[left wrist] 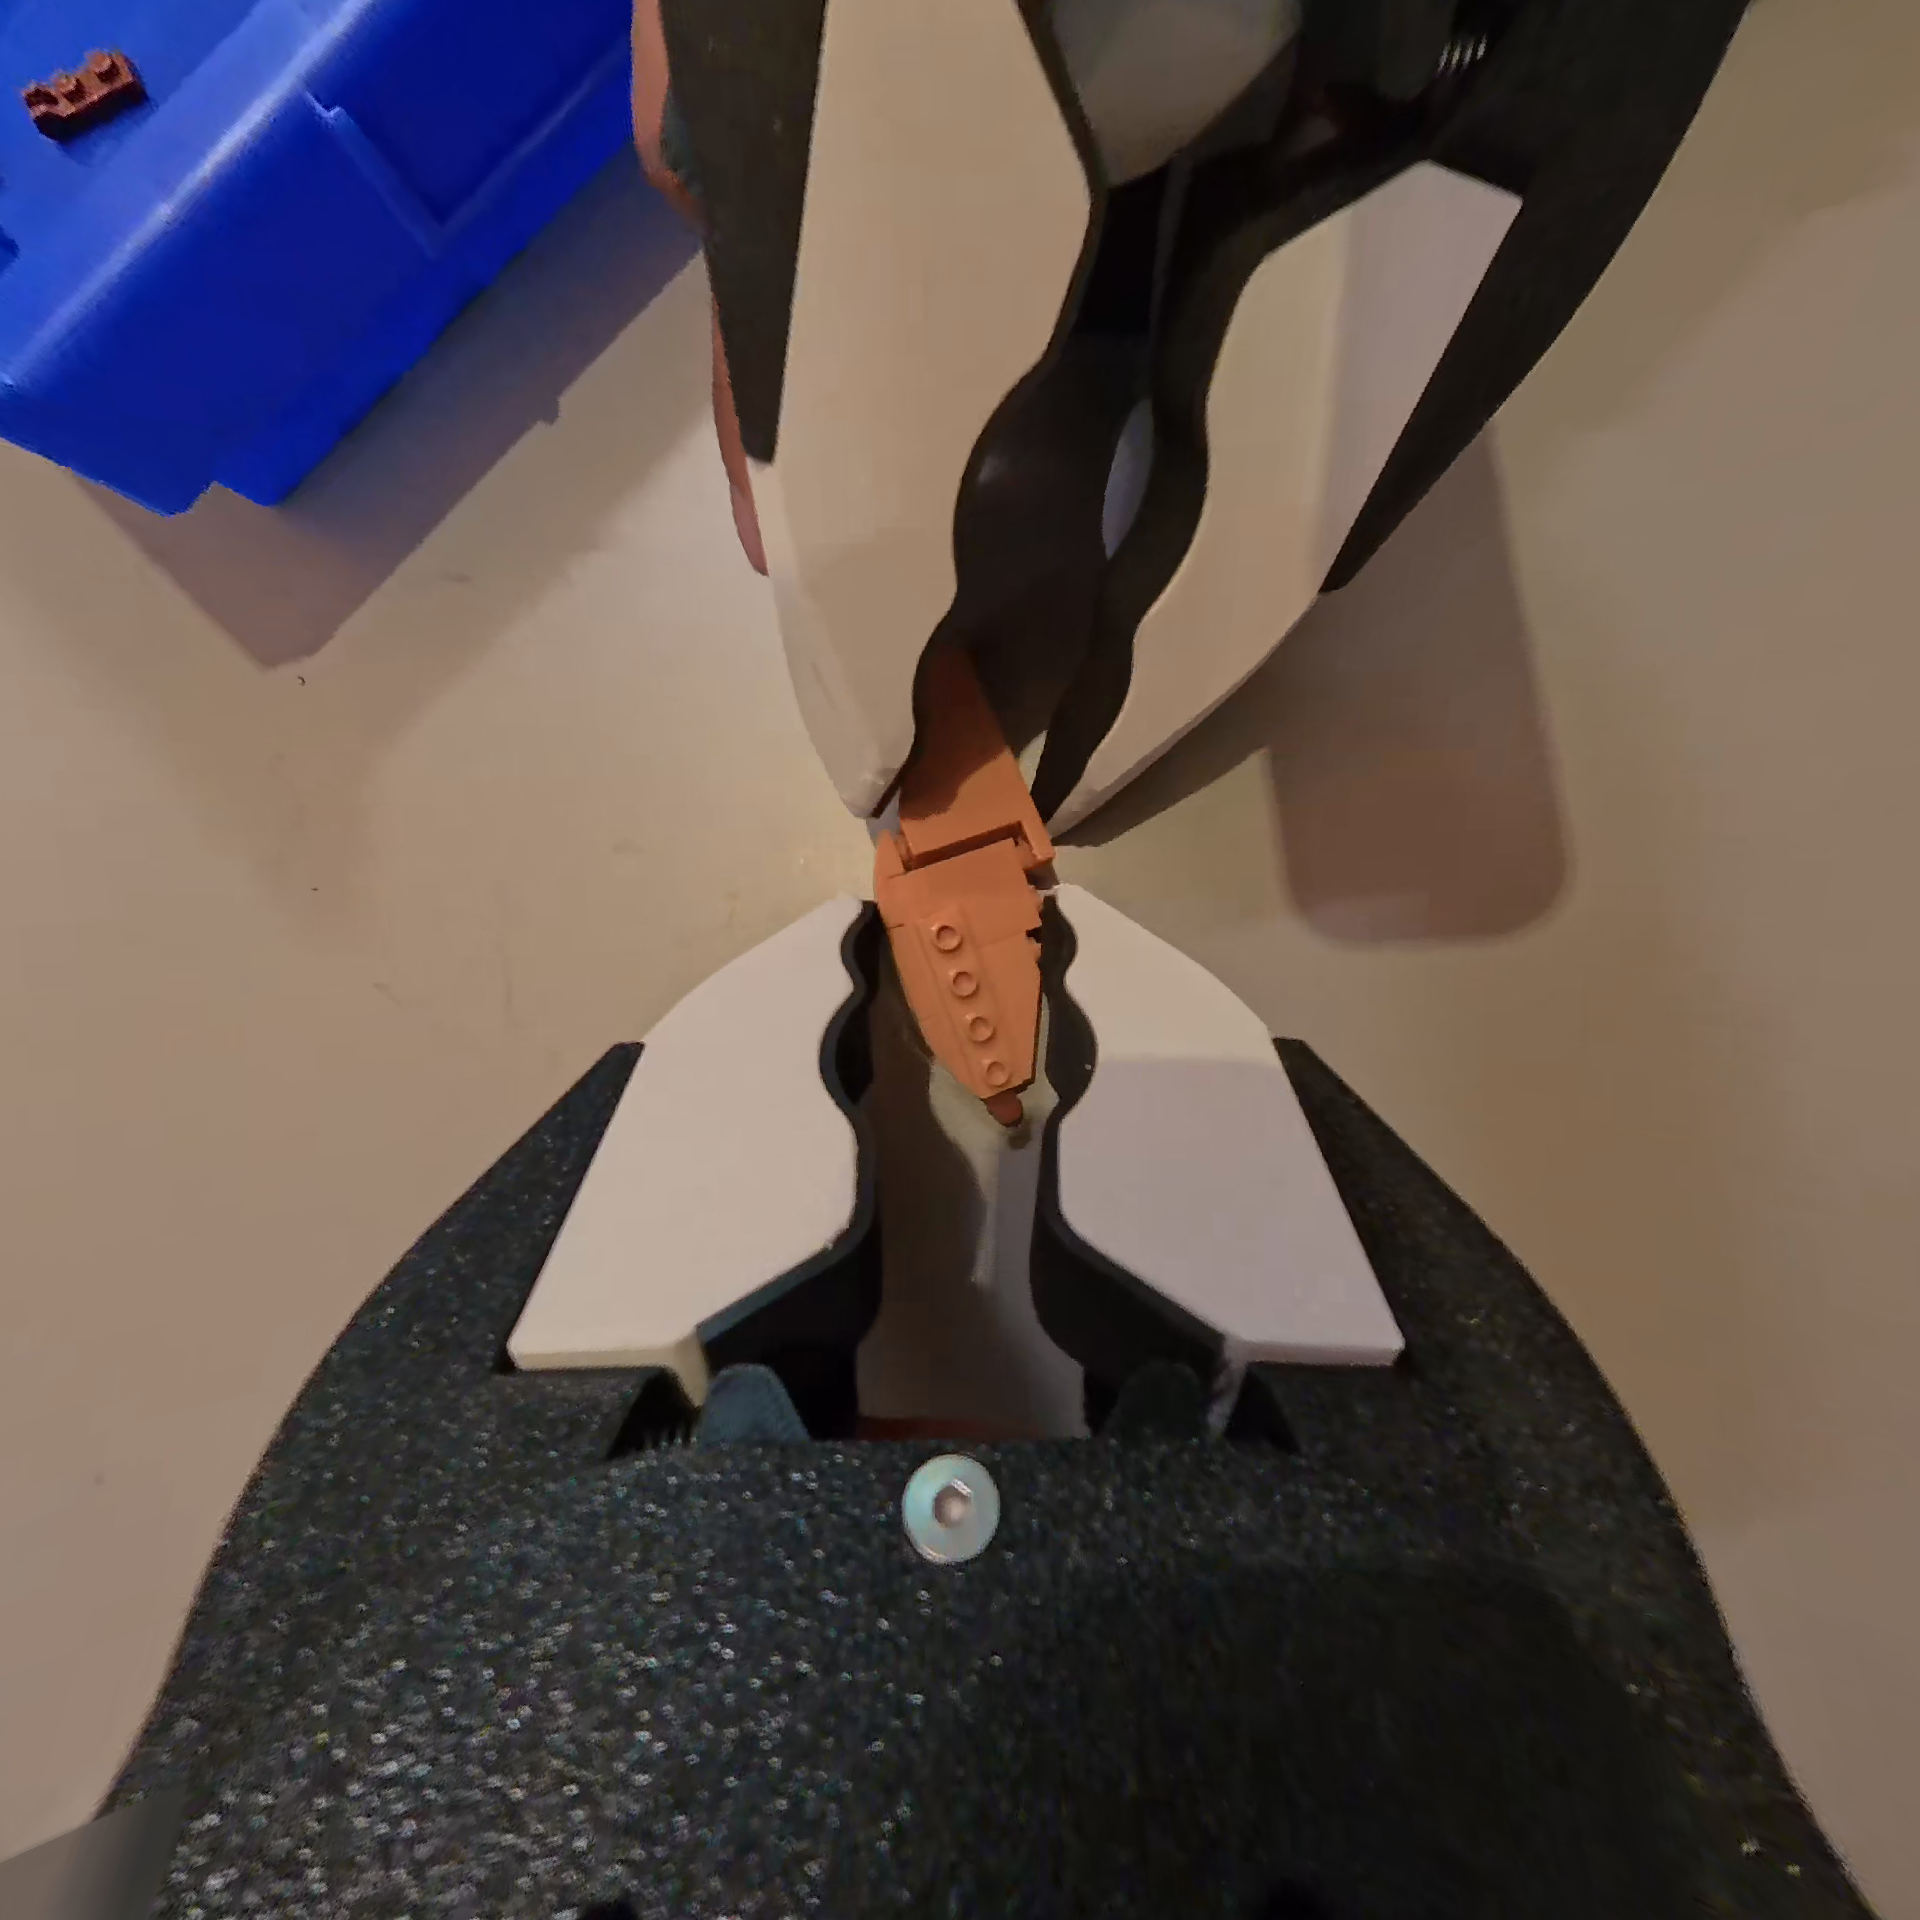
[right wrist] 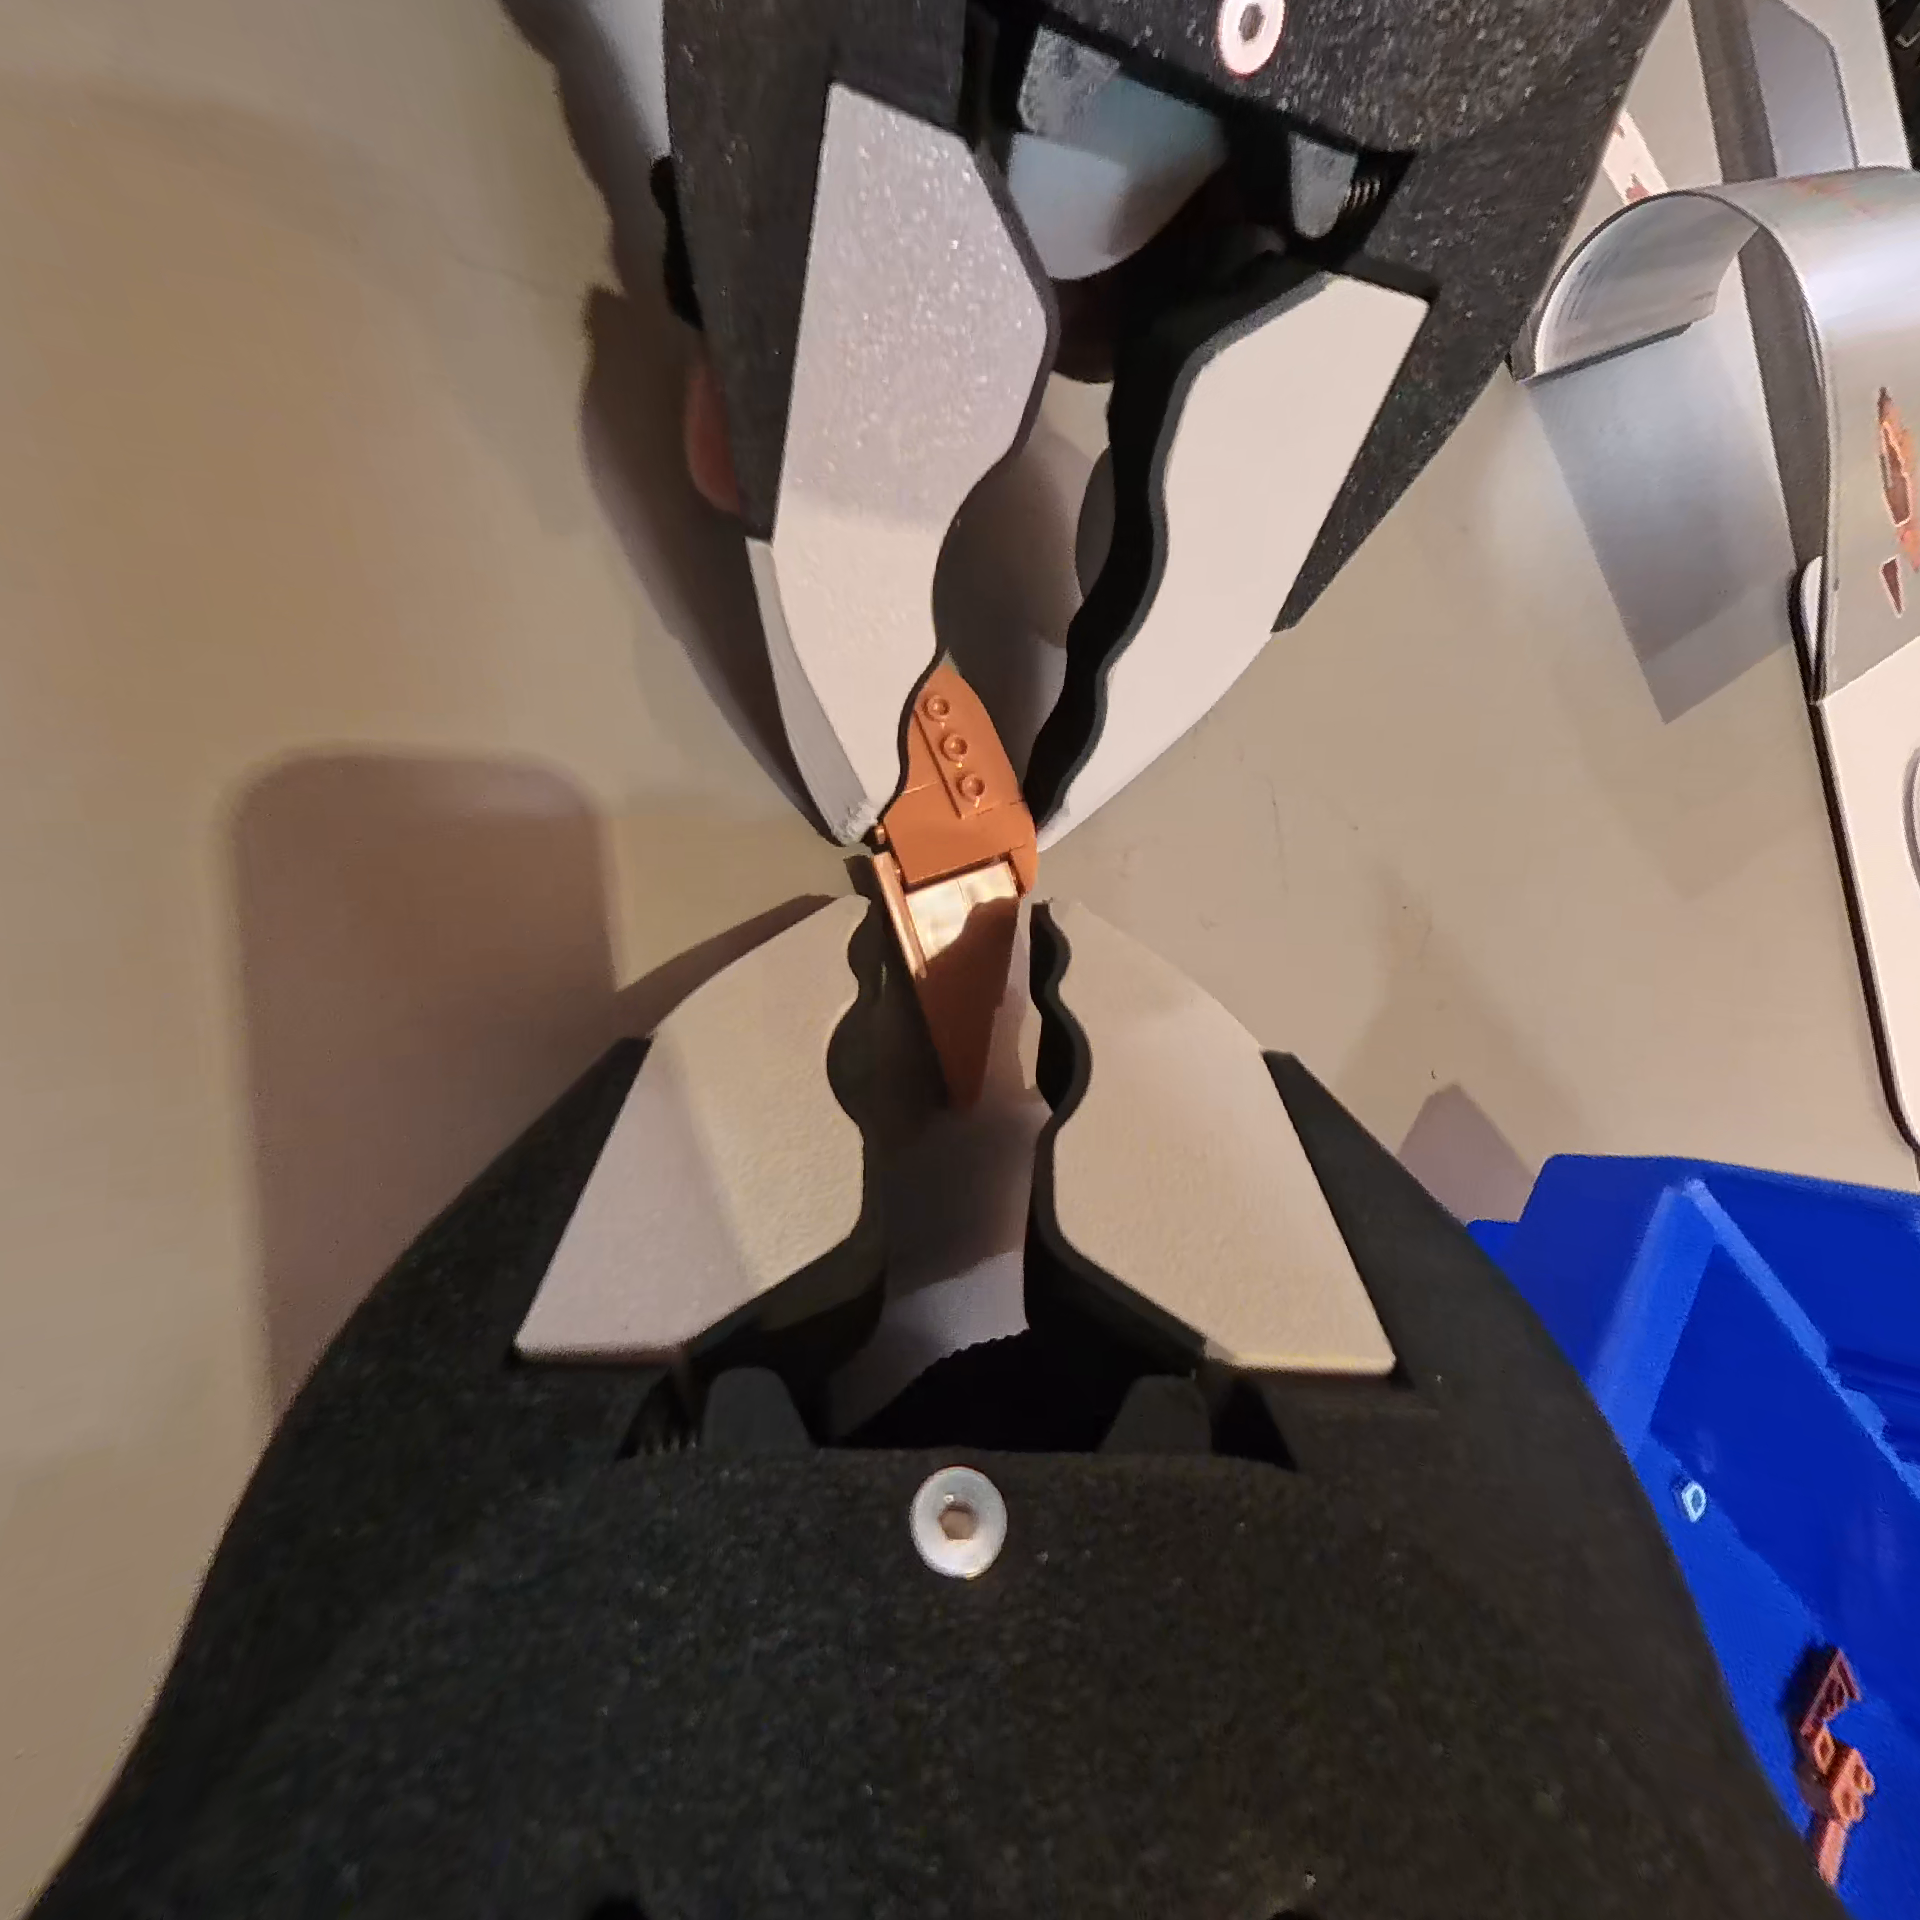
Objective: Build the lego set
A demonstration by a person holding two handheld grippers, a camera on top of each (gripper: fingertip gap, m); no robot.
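Observation:
Two orange-brown lego pieces meet end to end above the beige table. In the left wrist view, my left gripper is shut on a studded wedge plate. My right gripper comes in from the top, tip to tip with the left, shut on a smooth brown wedge piece. In the right wrist view, my right gripper holds the smooth piece, and the left gripper holds the studded plate opposite. The pieces touch at their wide ends.
A blue parts bin stands at the upper left of the left wrist view, with a dark red brick in it. It also shows at the lower right of the right wrist view, with reddish bricks. A silver curved metal stand is at the upper right. My left and right fingertips are right by each other. The dark red brick is about 20 cm from my right fingertips.

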